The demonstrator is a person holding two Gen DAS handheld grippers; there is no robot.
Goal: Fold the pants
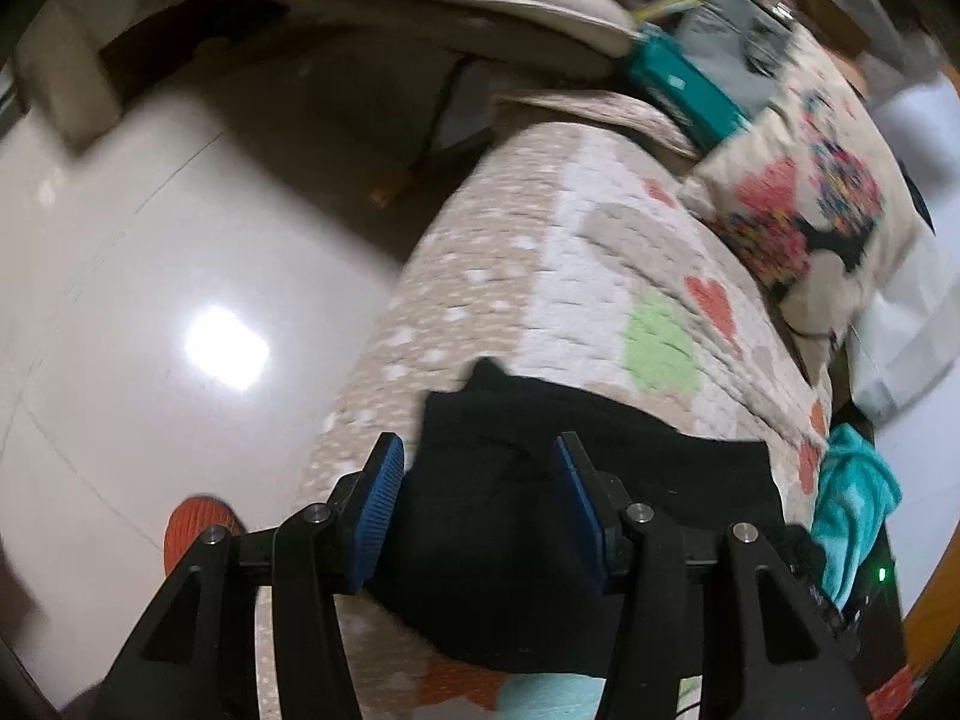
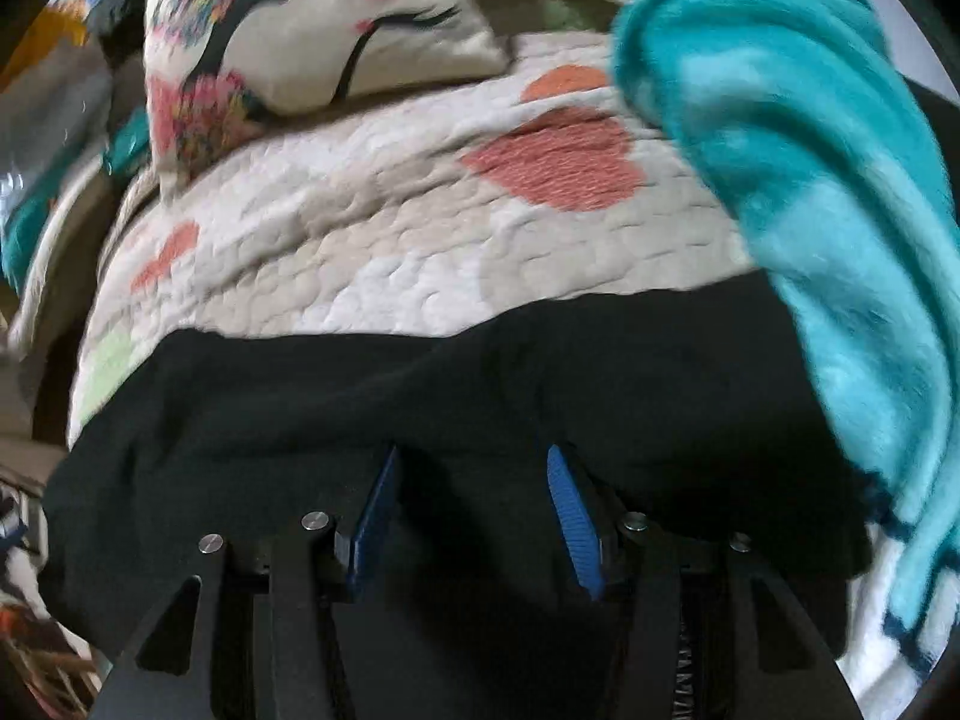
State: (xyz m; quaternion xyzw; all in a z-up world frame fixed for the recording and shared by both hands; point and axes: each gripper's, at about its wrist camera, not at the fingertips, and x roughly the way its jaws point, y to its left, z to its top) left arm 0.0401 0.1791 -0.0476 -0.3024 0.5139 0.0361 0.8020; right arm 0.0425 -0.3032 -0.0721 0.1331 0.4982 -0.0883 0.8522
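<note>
The black pants lie flat on a quilted bedspread with hearts, close to its left edge. My left gripper points down at the pants' near-left part, its blue pads apart with black cloth lying between and below them. In the right wrist view the pants stretch across the lower half. My right gripper stands over them, its pads apart and nothing visibly pinched. Both views are motion-blurred.
A teal fleece blanket hangs over the pants' right end, also visible as a teal bundle. A printed pillow lies further up the bed. Glossy tiled floor drops off left of the quilt, with an orange object.
</note>
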